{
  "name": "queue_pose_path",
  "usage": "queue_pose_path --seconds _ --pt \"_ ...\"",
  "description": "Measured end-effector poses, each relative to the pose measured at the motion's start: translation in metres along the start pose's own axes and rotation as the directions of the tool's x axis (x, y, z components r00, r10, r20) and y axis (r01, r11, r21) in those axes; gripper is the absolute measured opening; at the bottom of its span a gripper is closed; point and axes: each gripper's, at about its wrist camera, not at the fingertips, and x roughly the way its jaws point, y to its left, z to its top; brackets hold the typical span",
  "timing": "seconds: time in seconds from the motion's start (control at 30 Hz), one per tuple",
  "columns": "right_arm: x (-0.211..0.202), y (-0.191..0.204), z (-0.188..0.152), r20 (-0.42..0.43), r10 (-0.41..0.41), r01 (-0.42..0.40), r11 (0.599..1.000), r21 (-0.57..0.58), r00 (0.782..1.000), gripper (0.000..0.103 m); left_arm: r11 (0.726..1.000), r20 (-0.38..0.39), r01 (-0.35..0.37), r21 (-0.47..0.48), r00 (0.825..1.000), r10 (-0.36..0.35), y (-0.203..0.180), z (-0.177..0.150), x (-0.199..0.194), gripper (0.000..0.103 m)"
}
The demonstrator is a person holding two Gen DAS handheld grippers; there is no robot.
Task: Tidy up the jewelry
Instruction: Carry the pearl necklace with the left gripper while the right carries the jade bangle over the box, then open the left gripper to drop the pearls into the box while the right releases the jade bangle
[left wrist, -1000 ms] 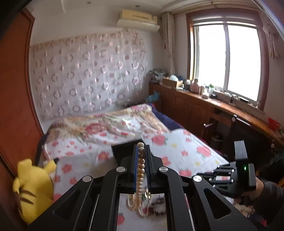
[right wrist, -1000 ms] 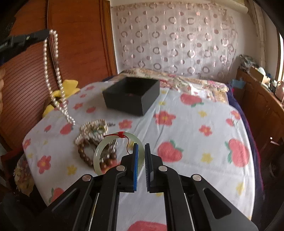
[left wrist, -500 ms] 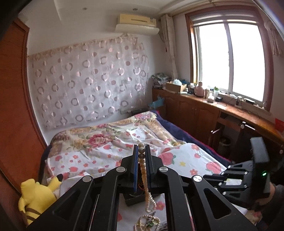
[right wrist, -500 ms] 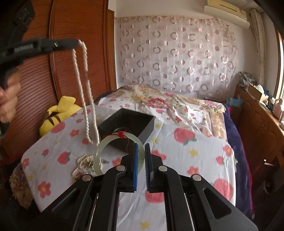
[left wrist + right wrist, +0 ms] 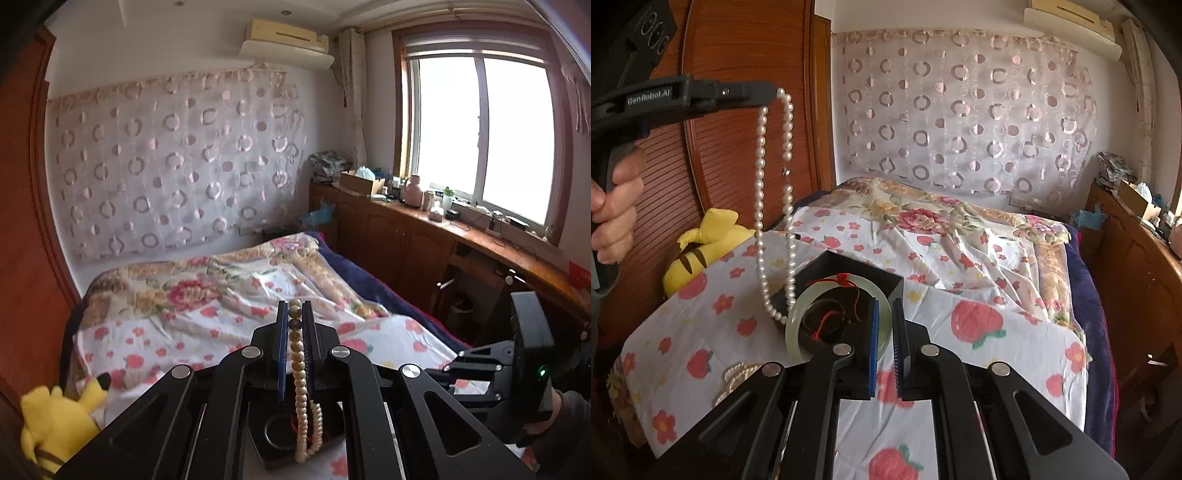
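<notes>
My left gripper (image 5: 294, 314) is shut on a pearl necklace (image 5: 303, 410), which hangs down over the open black box (image 5: 269, 448). In the right wrist view the left gripper (image 5: 770, 94) holds the pearl necklace (image 5: 761, 206) high, its loop dangling at the left edge of the black box (image 5: 890, 286). My right gripper (image 5: 882, 310) is shut on a pale green jade bangle (image 5: 794, 325) with a red cord, held just above the box opening. The right gripper also shows at the right of the left wrist view (image 5: 452, 365).
The box sits on a bed with a strawberry-print sheet (image 5: 979, 332). More pearl jewelry (image 5: 733, 376) lies on the sheet near the front left. A yellow plush toy (image 5: 701, 243) lies by the wooden wardrobe (image 5: 738, 122). A wooden sideboard (image 5: 424, 251) runs under the window.
Both grippers rose and moved forward toward the black box. The necklace now hangs over the box, and the bangle sits above its opening.
</notes>
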Motion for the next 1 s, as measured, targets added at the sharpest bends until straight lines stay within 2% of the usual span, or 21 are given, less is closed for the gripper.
queue_pose_path --seconds 0.13,0.33,0.5,0.53,0.6,0.77,0.9,1.0 --pt "0.015 -0.002 0.009 0.003 0.027 -0.027 1.0 0.006 1.0 0.008 1.0 -0.035 -0.003 0.007 0.999 0.003 0.007 -0.002 0.024 0.006" --pt "0.061 0.006 0.011 -0.049 0.049 -0.05 0.999 -0.017 0.998 0.008 0.999 -0.166 -0.012 -0.03 0.986 0.006 0.029 -0.055 0.077 0.007" --pt "0.095 0.013 0.005 -0.101 0.068 -0.071 0.997 -0.024 0.993 0.009 0.998 -0.226 -0.029 -0.056 0.974 0.016 0.044 -0.092 0.092 0.008" --pt "0.099 0.014 0.004 -0.107 0.071 -0.074 0.997 -0.025 0.992 0.009 0.998 -0.237 -0.037 -0.056 0.971 0.023 0.046 -0.098 0.093 0.012" --pt "0.107 0.017 0.004 -0.119 0.073 -0.077 0.997 -0.029 0.99 0.009 0.997 -0.24 -0.048 -0.054 0.97 0.034 0.05 -0.104 0.092 0.036" --pt "0.107 0.019 0.006 -0.104 0.062 -0.065 0.997 -0.028 0.993 0.012 0.997 -0.239 -0.064 -0.049 0.97 0.051 0.049 -0.119 0.079 0.046" --pt "0.086 0.017 -0.001 -0.081 0.061 -0.062 0.998 -0.012 0.995 0.014 0.996 -0.242 -0.074 -0.056 0.969 0.058 0.045 -0.136 0.062 0.054" --pt "0.06 0.02 -0.017 -0.07 0.071 -0.07 0.997 0.008 0.995 0.025 0.995 -0.235 -0.084 -0.061 0.97 0.067 0.041 -0.151 0.042 0.064"
